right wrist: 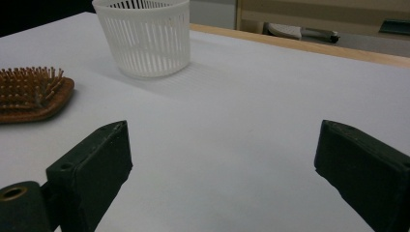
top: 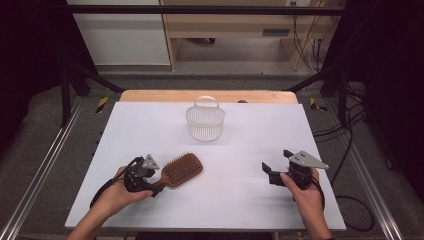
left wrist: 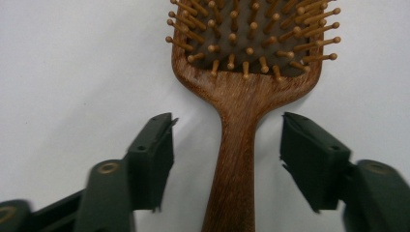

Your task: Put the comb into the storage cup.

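A wooden paddle hairbrush (top: 181, 170) lies bristles-up on the white table (top: 250, 150), at its near left. The left tool (left wrist: 227, 159) straddles the brush's handle, jaws spread on either side, with a gap to each pad. The right tool (right wrist: 222, 164) rests at the near right, jaws spread wide over bare table. A white slatted basket (top: 205, 121) stands farther back, near the middle.

Table (top: 150, 130) ctr: basket (top: 205, 122) at 12 o'clock, far side. Hairbrush (top: 181, 170) lies at 7 o'clock, handle toward left gripper (top: 150, 186), between its jaws w/ gaps both sides. Right gripper (top: 272, 172) at 4 o'clock, well apart from both.
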### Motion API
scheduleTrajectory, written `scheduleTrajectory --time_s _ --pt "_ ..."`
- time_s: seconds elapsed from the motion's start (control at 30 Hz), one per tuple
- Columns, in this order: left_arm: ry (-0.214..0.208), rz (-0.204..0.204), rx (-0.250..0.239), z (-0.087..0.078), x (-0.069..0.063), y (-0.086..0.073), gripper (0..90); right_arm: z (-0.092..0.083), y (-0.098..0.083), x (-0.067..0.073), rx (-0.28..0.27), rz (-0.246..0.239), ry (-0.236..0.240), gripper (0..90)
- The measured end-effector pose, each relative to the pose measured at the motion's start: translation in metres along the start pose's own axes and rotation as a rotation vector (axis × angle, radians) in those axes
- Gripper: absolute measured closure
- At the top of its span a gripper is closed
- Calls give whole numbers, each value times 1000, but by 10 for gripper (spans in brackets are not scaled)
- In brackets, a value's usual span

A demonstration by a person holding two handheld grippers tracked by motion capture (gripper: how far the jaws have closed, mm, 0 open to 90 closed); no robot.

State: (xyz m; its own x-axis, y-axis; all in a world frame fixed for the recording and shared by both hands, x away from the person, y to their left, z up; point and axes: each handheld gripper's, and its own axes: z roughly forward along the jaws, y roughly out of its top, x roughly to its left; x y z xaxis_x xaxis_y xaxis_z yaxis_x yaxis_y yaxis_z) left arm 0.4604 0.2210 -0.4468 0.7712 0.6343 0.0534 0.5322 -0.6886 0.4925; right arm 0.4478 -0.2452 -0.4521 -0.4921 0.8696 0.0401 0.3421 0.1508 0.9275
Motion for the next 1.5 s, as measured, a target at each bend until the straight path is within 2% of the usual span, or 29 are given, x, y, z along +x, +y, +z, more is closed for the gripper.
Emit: scheduleTrajectory --time_s 0.1,0.3,0.4,0.7,1.03,1.2,1.4,1.5 --pt "-8 6 8 0 1 2 454 0 0 1 5 -9 3 63" --pt "-25 21 35 2 1 5 494 1 0 2 10 -10 8 63" --pt "-20 26 59 4 0 5 511 1 0 2 12 -14 11 63" --pt "-35 34 83 6 2 2 603 2 0 3 19 -19 16 63" --pt "-54 40 109 8 2 6 635 3 -1 4 25 -23 24 64" --pt "-85 45 131 9 7 10 659 4 -1 5 30 -19 29 64" --pt "-92 79 148 10 7 13 709 4 -1 4 32 -21 33 64" --pt "-94 81 151 11 7 13 725 5 -1 5 33 -24 35 64"
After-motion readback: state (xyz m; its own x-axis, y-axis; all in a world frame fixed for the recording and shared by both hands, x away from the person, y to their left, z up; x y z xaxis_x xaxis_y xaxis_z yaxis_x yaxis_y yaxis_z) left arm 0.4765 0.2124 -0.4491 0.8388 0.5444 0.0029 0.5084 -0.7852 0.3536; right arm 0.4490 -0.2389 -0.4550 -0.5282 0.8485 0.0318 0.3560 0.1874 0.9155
